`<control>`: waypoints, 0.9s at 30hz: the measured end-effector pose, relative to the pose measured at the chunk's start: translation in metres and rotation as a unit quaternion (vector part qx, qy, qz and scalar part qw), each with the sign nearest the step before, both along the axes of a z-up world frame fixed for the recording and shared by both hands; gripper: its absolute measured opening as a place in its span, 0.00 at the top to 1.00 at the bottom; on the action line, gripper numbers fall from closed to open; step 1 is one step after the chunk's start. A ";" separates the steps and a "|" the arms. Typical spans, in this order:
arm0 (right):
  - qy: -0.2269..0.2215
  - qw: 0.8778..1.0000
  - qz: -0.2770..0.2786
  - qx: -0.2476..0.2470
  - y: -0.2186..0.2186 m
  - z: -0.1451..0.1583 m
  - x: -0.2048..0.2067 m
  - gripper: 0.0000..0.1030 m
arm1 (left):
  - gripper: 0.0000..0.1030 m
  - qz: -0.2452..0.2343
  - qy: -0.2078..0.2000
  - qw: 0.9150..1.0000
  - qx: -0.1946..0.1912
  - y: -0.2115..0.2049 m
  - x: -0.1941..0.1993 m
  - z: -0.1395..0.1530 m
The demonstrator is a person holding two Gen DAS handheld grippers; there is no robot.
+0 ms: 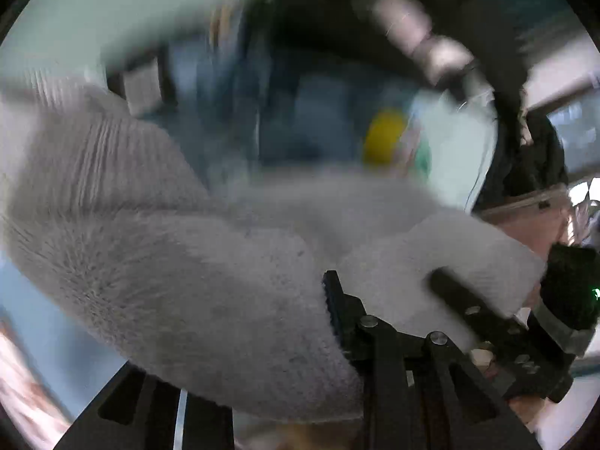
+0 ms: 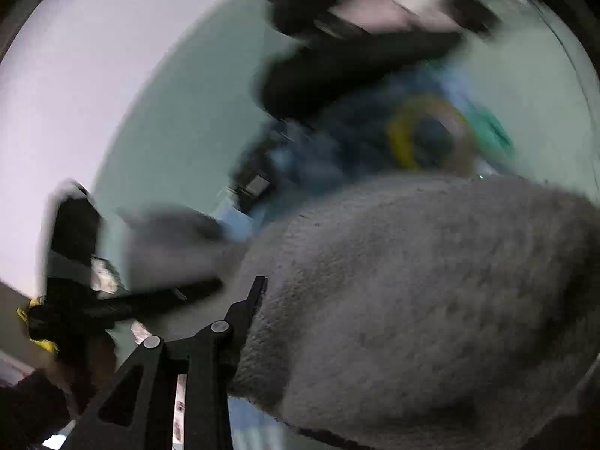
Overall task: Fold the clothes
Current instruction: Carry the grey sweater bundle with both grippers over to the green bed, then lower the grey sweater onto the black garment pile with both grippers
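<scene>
Grey knit garment [image 1: 168,262] bunched up above the pale green table [image 1: 112,7], strung between both pairs of jaws, fuzzy bulk filling the lower half of each view; hard to tell whether any hanging edge touches the table. At the left, left gripper [image 1: 255,322] clamped on a thick wad of it, one toothed finger showing, the other buried under the knit. Further right, right gripper [image 2: 337,300] likewise closed on cloth, seen from the left wrist pinching a paler fold. Likely trouble, left to right: thick wad at the left working loose from a shallow bite and dropping a corner, giving a crooked fold; loose fibres catching on the toothed pad and pulling a thread on release; middle of the garment sagging and landing in a heap, being bunched rather than spread; beyond it, dragging across the blue clothes [image 1: 225,112] and knocking the yellow ring [image 2: 399,138] lying on them beside a green item [image 2: 495,131]; at the right, uneven pull between the two hands twisting the knit. No brand, label or writing legible anywhere: small pale patch [image 1: 142,90] on the blue cloth possibly a label, too blurred to read; otherwise only a green light [image 1: 595,293] on the right handle.
</scene>
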State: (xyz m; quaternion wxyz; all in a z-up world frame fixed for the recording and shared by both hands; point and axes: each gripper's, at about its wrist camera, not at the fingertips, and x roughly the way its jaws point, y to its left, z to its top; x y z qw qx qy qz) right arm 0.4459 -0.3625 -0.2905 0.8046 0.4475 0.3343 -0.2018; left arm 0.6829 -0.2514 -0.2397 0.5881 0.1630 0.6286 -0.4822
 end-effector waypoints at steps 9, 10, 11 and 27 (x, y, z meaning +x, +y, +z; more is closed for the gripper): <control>-0.002 1.000 -0.009 -0.003 0.016 -0.007 -0.011 0.32 | 0.57 0.086 0.101 0.991 -0.022 0.042 0.001 -0.041; 0.004 1.000 -0.015 -0.002 0.021 0.003 -0.021 0.26 | 0.45 0.097 0.115 0.989 -0.012 0.042 0.005 -0.040; 0.010 1.000 -0.021 -0.001 0.026 0.012 -0.031 0.24 | 0.37 0.103 0.125 0.987 0.004 0.039 0.010 -0.043; 0.065 0.981 -0.031 -0.179 0.017 0.156 -0.081 0.24 | 0.24 0.071 0.182 0.980 0.032 0.038 0.006 0.029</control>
